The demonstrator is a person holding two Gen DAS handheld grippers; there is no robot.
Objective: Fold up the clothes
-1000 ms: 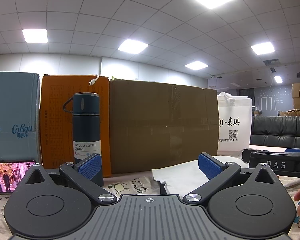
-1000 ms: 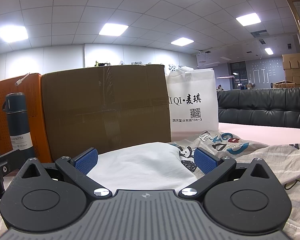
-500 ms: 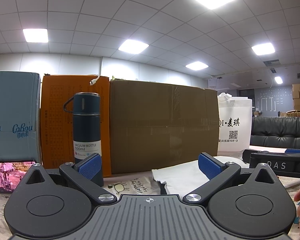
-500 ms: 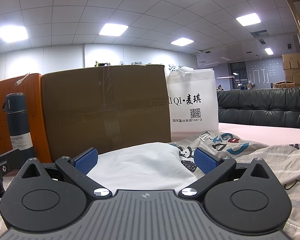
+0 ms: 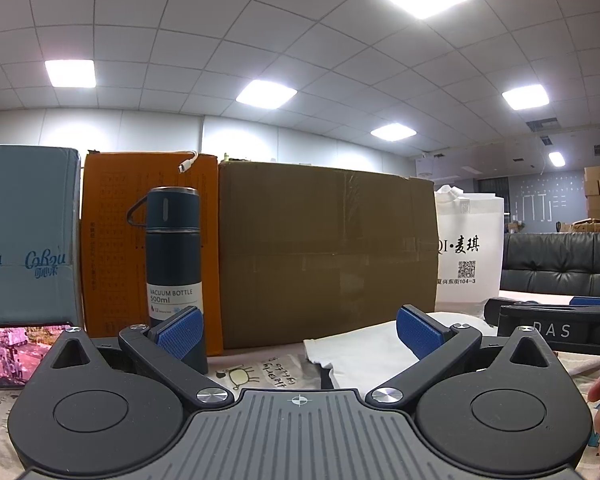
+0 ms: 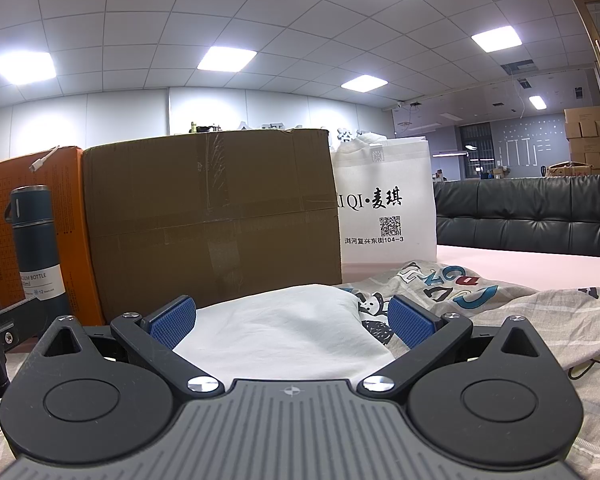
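On the cloth-covered table, in front of a row of boxes, a white garment [image 6: 284,332] lies in a soft heap on the printed sheet [image 6: 480,292], and both tools rest low and level beside it. The right gripper [image 6: 292,320] has its blue pads spread wide with the mound of white fabric sitting between them, though nothing is pinched. The left gripper [image 5: 298,330] is likewise wide open and empty, pointed at the gap between the vacuum bottle [image 5: 174,264] and the brown cardboard box [image 5: 328,252], with the garment's near edge [image 5: 360,344] just ahead and to its right. To my eye the folding has not really begun: this looks like the pause before the first grasp. The next move would seem to call for each tool to find a corner or hem, close on a single layer, and lift clear of the sheet beneath, which could easily get caught up too.
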